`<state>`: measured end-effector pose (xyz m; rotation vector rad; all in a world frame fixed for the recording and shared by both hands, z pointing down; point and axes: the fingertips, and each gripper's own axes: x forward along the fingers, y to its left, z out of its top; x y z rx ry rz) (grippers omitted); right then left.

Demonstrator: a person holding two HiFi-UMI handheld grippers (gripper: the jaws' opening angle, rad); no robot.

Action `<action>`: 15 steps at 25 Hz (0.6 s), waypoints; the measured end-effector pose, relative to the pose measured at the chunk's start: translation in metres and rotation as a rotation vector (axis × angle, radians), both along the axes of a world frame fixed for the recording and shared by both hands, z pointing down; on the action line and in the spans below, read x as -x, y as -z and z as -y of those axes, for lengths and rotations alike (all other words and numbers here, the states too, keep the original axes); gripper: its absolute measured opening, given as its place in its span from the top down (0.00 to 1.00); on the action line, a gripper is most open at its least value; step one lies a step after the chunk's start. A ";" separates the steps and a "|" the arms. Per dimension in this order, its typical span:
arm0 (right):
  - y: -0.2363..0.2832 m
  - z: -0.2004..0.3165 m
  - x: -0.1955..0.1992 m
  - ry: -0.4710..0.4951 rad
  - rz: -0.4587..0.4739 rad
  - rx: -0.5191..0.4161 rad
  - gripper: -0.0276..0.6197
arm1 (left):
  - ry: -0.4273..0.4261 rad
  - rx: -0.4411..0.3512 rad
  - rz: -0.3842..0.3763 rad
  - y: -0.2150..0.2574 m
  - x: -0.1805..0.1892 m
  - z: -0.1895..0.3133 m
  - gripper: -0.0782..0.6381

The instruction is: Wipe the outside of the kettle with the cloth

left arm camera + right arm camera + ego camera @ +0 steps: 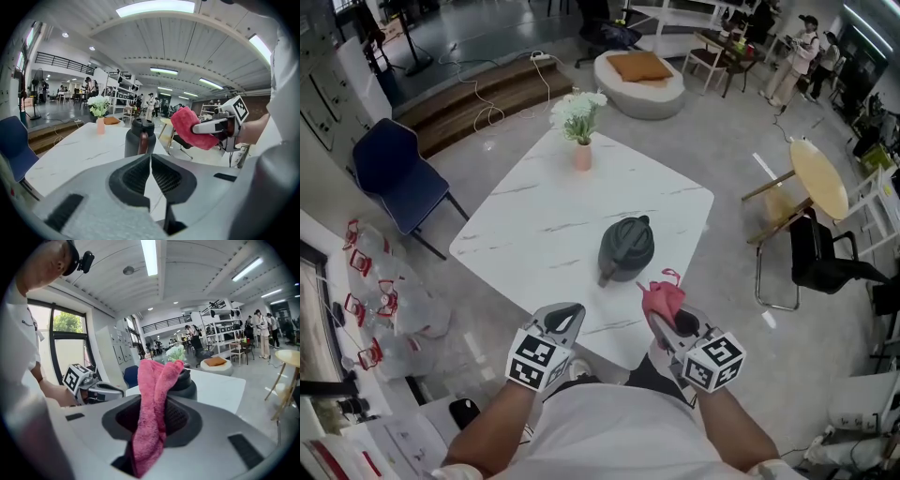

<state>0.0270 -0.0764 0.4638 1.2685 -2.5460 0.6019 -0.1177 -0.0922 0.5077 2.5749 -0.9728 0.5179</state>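
Observation:
A dark grey kettle (626, 247) stands on the white marble table (544, 225), near its front corner; it also shows in the left gripper view as the kettle (140, 137) with a brown handle, and behind the cloth in the right gripper view as the kettle (186, 384). My right gripper (659, 314) is shut on a pink cloth (664, 297), held just right of the kettle and a little nearer to me. The cloth (153, 413) hangs bunched between its jaws. My left gripper (565, 322) sits at the table's front edge, left of the kettle, its jaws closed with nothing between them.
A pink vase of white flowers (580, 122) stands at the table's far side. A blue chair (397, 177) is to the left, a black chair (822, 253) and a round yellow table (819, 178) to the right. Plastic bottles (377, 295) lie on the floor at left.

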 end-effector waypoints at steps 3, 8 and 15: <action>0.001 0.015 0.001 0.046 0.011 -0.006 0.78 | 0.038 -0.015 0.039 -0.002 -0.001 0.006 0.85; 0.002 0.041 0.000 0.146 -0.004 -0.006 0.78 | 0.088 0.006 0.104 -0.013 -0.009 0.018 0.79; 0.012 0.088 0.001 0.248 -0.065 -0.075 0.78 | 0.086 0.057 0.201 -0.043 -0.031 0.040 0.68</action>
